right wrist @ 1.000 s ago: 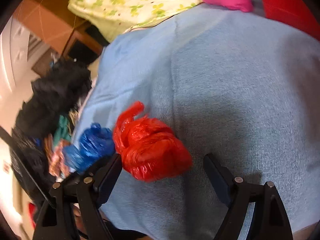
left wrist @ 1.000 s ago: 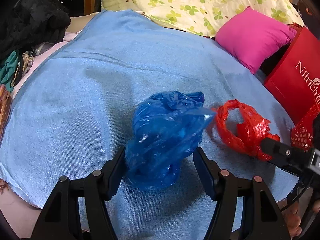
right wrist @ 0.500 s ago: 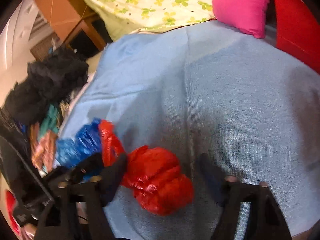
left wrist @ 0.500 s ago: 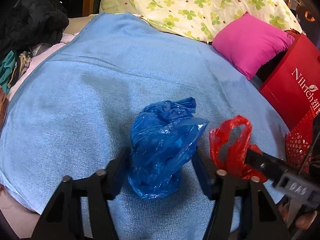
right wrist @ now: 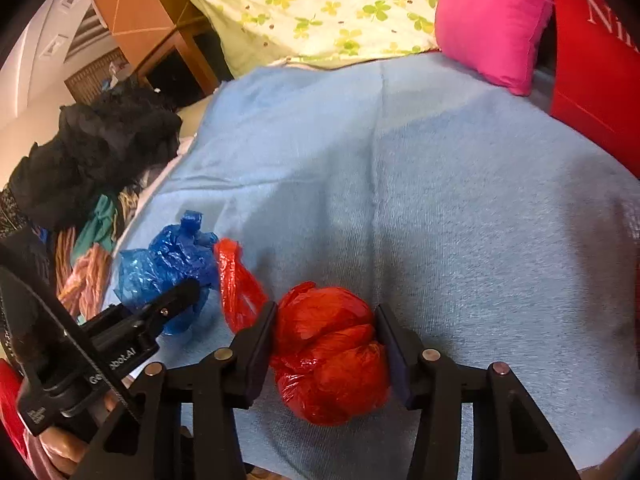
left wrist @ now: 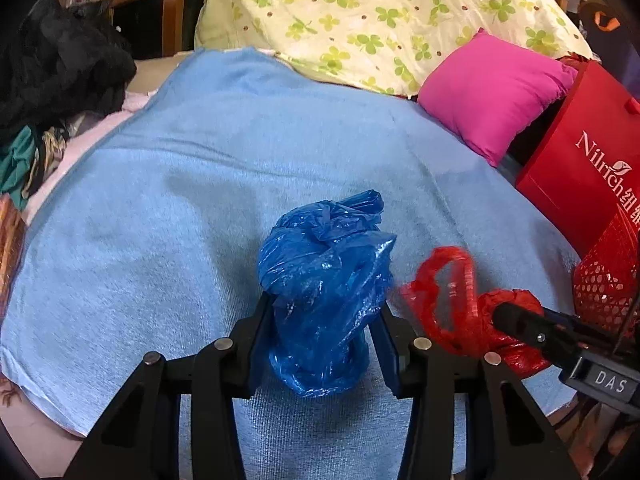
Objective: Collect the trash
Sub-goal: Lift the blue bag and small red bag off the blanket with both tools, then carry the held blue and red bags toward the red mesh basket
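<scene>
A bed is covered by a light blue blanket (left wrist: 200, 184). At the far left edge lies a heap of black cloth (left wrist: 56, 68) above a jumble of green and patterned clothes (left wrist: 24, 160).

Near the front edge of the blanket, the left gripper (left wrist: 324, 340) has its two black fingers pressed against either side of a crumpled blue bag (left wrist: 326, 280). The jaws are clamped on the bag's lower half, and its upper part bulges out above them. The bag's bottom seems to rest on the blanket, though this is hard to tell.

Just to the right, the right gripper (right wrist: 326, 344) squeezes a bunched red bag (right wrist: 330, 352) between its fingers, the jaws pinching its sides. A loose red handle loop (right wrist: 236, 280) trails from this bag toward the blue one, nearly touching it. From the left camera, the loop (left wrist: 448, 292) stands up blurred beside the blue bag, with the right gripper's finger (left wrist: 524, 324) across the red bundle.

Behind, a pale yellow sheet with green clover print (left wrist: 360, 20) is draped at the head of the bed. A pink pillow (left wrist: 492, 92) sits to its right. At the far right stands a red box with white lettering (left wrist: 588, 152), and below it a red mesh basket (left wrist: 608, 272).
</scene>
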Available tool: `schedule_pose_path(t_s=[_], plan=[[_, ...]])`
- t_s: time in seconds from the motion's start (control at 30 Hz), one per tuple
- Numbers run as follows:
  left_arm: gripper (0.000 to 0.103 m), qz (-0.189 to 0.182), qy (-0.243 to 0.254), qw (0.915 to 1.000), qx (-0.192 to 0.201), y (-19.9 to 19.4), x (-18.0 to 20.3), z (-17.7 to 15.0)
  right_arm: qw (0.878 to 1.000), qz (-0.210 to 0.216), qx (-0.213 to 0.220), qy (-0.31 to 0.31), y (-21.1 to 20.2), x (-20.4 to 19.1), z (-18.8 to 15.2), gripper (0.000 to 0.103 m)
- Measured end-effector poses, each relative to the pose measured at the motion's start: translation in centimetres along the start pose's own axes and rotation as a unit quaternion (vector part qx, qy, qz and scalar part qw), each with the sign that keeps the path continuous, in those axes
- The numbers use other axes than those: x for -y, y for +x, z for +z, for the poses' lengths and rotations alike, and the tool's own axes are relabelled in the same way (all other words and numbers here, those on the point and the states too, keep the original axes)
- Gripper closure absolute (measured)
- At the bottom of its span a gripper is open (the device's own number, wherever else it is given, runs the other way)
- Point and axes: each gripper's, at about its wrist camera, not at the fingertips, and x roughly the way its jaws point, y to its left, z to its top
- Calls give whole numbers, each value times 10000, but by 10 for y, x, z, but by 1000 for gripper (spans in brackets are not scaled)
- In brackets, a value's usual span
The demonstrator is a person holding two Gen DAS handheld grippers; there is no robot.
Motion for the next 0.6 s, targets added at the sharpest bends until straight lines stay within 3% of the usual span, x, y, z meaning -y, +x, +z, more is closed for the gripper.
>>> schedule_pose_path(t_s=[0.6], plan=[[55, 426, 696, 9947, 629, -41, 25, 1, 9970, -11, 753, 158, -51, 3, 9, 52]])
